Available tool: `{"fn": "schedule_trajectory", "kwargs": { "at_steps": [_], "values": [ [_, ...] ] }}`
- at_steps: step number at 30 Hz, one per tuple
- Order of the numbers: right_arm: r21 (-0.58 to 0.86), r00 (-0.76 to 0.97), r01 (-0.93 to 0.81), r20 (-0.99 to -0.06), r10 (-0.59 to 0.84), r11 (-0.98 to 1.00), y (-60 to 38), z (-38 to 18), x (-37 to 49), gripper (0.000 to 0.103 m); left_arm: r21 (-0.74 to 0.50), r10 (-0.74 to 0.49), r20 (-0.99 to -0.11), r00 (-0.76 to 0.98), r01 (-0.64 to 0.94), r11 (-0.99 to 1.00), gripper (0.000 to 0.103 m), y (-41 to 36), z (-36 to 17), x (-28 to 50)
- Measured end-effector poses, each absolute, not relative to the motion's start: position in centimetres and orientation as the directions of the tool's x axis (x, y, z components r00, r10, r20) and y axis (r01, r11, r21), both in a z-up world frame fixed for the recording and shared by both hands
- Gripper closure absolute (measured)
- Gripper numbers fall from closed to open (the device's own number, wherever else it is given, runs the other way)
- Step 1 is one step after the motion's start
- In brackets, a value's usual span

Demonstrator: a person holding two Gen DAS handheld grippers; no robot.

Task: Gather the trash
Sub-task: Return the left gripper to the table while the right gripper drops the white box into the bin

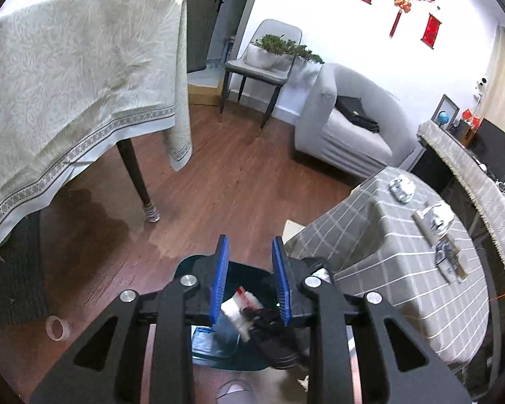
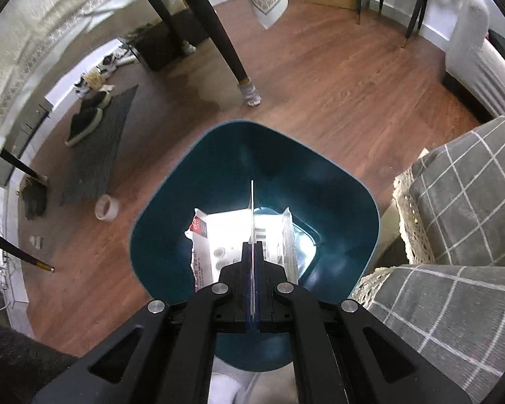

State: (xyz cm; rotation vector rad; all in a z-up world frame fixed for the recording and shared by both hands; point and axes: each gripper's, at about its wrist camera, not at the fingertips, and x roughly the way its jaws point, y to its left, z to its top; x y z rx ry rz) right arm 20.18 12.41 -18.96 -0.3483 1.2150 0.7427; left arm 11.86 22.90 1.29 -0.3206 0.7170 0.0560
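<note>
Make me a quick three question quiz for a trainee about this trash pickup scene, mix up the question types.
1. True or false: the right gripper is shut on a thin flat sheet above the teal bin.
2. What lies on the wooden floor left of the bin? A) roll of tape B) bottle C) cup
3. Fill in: crumpled foil lies on the table with the grey ______ cloth.

Key: 1 true; 2 A; 3 checked.

Teal bin (image 2: 336,202) on floor holds white wrapper (image 2: 225,232).
</note>
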Motion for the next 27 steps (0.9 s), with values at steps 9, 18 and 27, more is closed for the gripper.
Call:
{"fn": "schedule_trajectory", "kwargs": {
  "at_steps": [9, 18, 27],
  "values": [
    [0.132, 0.197, -0.696, -0.91, 0.365, 0.706, 11.5, -16.2, 19.5, 0.057, -0.207, -0.045, -0.627, 0.778, -0.111, 0.972, 0.076, 21.1, 2.8, 11.5],
    [0.12, 0.275, -0.734, -0.847, 0.454, 0.668, 9.2, -8.8, 18.1, 0.057, -0.23, -0.047, -0.58, 0.813, -0.108, 0.967, 0.073, 20.9, 4.9, 11.1],
    [0.09, 0.365, -0.76, -0.76, 0.537, 0.644, 4.9, -1.7, 15.8, 0.057, -0.248, -0.05, -0.538, 0.841, -0.102, 0.963, 0.062, 19.6, 6.8, 11.8]
  ]
}}
